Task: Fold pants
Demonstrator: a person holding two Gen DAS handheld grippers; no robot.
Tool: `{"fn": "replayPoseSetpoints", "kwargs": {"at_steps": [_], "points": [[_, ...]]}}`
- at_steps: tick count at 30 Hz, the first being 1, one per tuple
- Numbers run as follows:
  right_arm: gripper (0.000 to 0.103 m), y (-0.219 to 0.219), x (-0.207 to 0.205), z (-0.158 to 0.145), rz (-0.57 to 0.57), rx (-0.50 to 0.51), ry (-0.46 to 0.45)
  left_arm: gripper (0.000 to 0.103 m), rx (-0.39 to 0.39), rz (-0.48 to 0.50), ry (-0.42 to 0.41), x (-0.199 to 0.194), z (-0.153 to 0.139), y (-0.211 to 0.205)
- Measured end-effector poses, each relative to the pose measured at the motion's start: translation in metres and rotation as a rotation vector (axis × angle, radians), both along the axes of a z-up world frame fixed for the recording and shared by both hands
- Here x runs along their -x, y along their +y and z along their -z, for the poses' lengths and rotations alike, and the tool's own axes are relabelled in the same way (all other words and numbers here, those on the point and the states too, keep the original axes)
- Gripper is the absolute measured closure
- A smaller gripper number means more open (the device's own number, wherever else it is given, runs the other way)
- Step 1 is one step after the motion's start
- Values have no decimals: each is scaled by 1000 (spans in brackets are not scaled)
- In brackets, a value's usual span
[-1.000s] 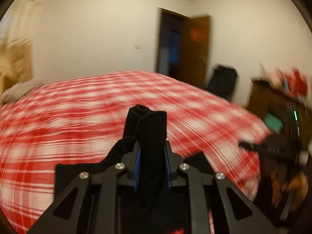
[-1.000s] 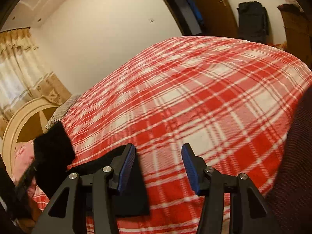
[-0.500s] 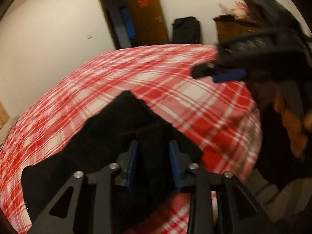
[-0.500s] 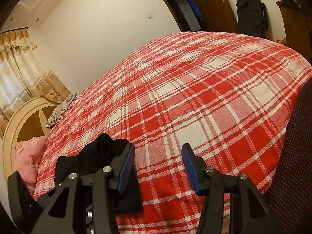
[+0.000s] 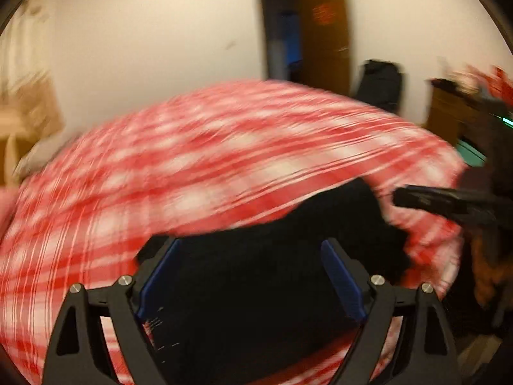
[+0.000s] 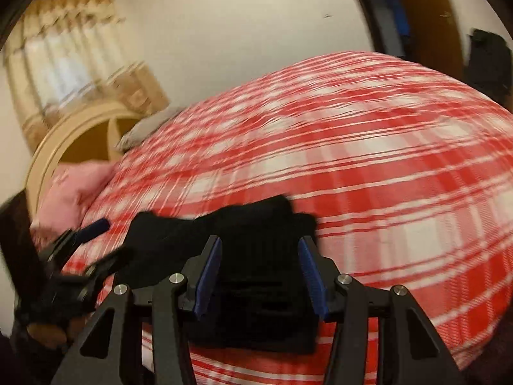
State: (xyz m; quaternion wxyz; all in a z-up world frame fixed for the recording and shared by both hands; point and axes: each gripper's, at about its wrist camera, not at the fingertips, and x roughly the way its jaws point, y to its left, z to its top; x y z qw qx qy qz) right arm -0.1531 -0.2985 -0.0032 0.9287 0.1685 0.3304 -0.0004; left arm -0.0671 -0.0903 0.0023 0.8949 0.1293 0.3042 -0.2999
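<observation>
The black pants (image 5: 320,215) lie in a folded bundle on the red-and-white plaid bed cover (image 5: 192,160), near its front edge. My left gripper (image 5: 250,247) stands wide open over the bundle, with nothing pinched between its blue pads. The right gripper's finger (image 5: 449,202) reaches in from the right side of that view. In the right wrist view the pants (image 6: 166,234) sit low between the fingers of my right gripper (image 6: 260,240), which is open. My left gripper (image 6: 80,250) shows at the left edge, beside the bundle. Both views are blurred by motion.
A curved wooden headboard (image 6: 73,138), a pink pillow (image 6: 73,189) and curtains (image 6: 64,64) lie at the bed's far left. A brown door (image 5: 323,32) stands open behind the bed, with a black bag (image 5: 381,80) and a wooden dresser (image 5: 449,109) to its right.
My left gripper has let go of the pants and opened wide; the cloth now lies on the bed. My right gripper, still open, has moved left over the bundle.
</observation>
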Motion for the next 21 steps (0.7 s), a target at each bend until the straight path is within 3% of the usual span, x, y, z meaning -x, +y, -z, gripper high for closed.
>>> {"fn": "replayPoseSetpoints", "kwargs": {"at_steps": [4, 6, 8, 16, 21], "points": [[63, 24, -15, 10, -66, 38, 34, 16, -56, -105, 67, -17, 25, 5], [76, 30, -20, 17, -76, 75, 70, 17, -92, -125, 82, -19, 34, 6], [80, 31, -22, 21, -77, 105, 98, 17, -115, -131, 88, -20, 39, 3], [81, 20, 13, 38, -72, 147, 177, 17, -143, -139, 93, -23, 46, 1], [81, 12, 27, 47, -47, 128, 174, 16, -172, -135, 82, -20, 51, -5]]}}
